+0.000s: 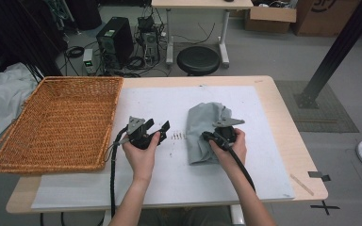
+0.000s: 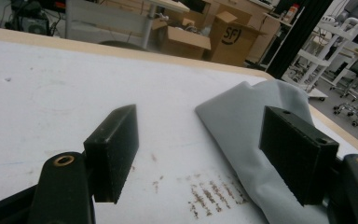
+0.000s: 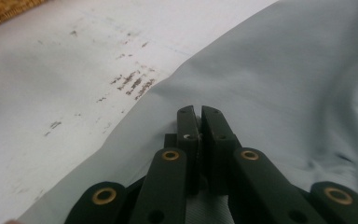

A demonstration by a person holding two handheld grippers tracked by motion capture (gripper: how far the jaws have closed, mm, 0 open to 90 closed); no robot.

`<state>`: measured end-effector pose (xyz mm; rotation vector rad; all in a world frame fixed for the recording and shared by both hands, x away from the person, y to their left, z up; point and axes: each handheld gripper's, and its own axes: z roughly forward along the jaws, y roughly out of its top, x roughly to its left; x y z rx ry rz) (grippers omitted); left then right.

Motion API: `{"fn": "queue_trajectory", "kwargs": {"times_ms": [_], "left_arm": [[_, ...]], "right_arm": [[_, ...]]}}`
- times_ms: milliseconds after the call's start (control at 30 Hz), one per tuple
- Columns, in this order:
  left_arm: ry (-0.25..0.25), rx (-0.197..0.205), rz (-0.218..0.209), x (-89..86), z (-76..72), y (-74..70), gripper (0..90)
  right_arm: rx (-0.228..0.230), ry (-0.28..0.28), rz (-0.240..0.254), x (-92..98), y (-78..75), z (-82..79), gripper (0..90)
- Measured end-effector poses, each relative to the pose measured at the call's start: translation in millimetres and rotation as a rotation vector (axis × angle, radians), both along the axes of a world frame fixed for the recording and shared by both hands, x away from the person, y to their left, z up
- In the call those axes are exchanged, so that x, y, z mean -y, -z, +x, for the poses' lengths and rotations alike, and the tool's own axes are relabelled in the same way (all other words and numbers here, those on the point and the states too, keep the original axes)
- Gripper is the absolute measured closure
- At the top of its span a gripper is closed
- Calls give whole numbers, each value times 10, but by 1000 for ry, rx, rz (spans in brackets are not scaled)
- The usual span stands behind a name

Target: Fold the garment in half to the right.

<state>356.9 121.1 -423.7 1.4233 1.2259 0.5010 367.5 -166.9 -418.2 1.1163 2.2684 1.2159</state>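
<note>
Evidently the grey cloth (image 1: 206,129) lies folded on the white mat (image 1: 179,183), right of centre. The right gripper (image 1: 222,134) is clenched on its near edge; the left gripper (image 1: 158,132) hovers just beside, jaws spread. Best next: pinch the left edge squarely, keeping layers together.
</note>
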Motion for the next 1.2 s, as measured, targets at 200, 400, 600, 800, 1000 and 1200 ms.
{"fn": "queue_trajectory", "kwargs": {"times_ms": [200,400,600,800,1000,1200], "left_arm": [[-2,-1,4,-19,-18,9,291],[-8,-1,-1,-39,-32,14,291],[-9,0,-1,-48,-56,5,290],[-10,4,-1,-57,-68,-5,289],[-12,12,0,-61,-72,-8,278],[-24,26,19,-54,-92,-11,201]], "right_arm": [[37,55,52,390,-73,-311,872],[52,116,84,741,-13,-592,868],[45,156,86,932,106,-751,753],[57,197,95,1094,92,-817,684],[121,209,171,1258,-54,-856,578],[167,291,261,1329,-152,-711,427]]}}
